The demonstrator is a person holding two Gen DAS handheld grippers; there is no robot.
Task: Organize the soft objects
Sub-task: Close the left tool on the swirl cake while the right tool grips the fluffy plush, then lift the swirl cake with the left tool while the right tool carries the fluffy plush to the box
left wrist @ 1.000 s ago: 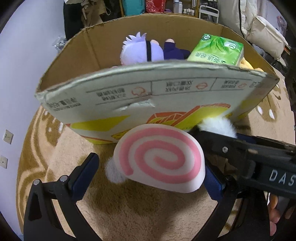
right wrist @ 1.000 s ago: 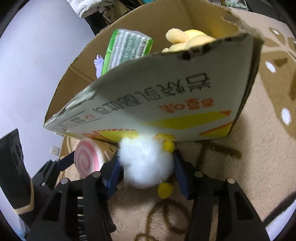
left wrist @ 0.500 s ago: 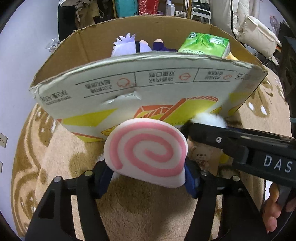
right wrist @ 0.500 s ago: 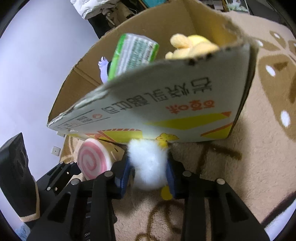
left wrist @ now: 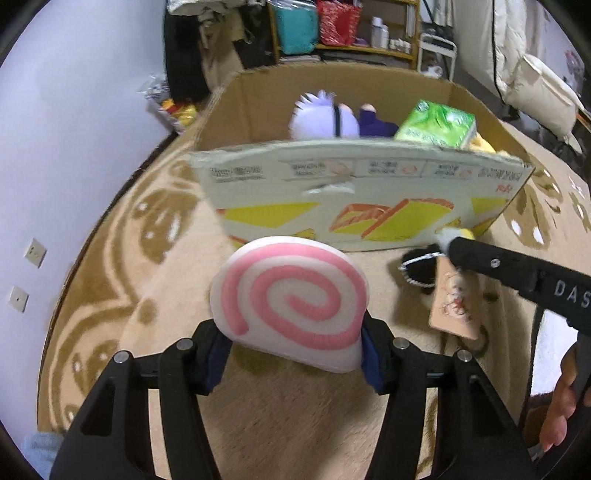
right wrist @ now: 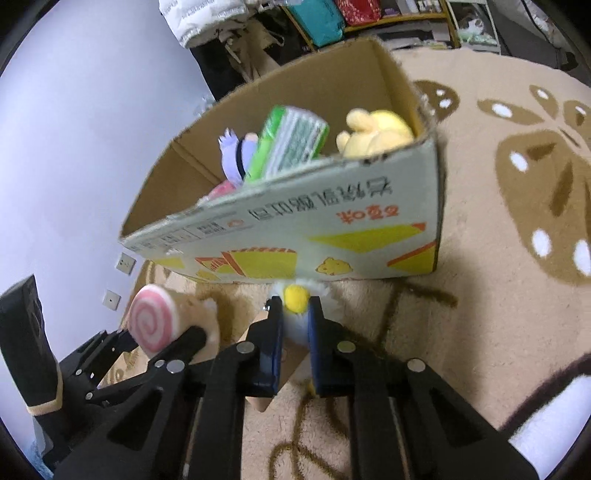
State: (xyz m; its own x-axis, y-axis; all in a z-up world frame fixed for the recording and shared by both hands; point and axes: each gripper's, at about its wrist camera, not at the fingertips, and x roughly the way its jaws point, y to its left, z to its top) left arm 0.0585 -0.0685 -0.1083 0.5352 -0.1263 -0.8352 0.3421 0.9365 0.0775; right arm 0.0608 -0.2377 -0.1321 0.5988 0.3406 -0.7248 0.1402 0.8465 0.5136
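Note:
My left gripper (left wrist: 295, 354) is shut on a pink-and-white swirl roll plush (left wrist: 290, 301) and holds it above the rug, in front of the cardboard box (left wrist: 362, 206). The roll also shows in the right wrist view (right wrist: 153, 323). My right gripper (right wrist: 295, 325) is shut on a white fluffy plush with yellow parts (right wrist: 297, 301), squeezed thin, close to the box's front wall (right wrist: 332, 236). A paper tag (left wrist: 456, 301) hangs from it. In the box lie a pale purple-haired doll (left wrist: 325, 120), a green tissue pack (left wrist: 436, 123) and a yellow plush (right wrist: 376, 131).
A beige rug with brown patterns (right wrist: 517, 206) covers the floor. A lilac wall (left wrist: 74, 122) runs on the left with sockets (left wrist: 35, 253). Shelves and bags (left wrist: 325, 26) stand behind the box. A white padded coat (left wrist: 532, 85) hangs at right.
Both grippers closed on their plush toys and lifted them up and back from the box. The white plush is now squeezed thin and the box interior shows more.

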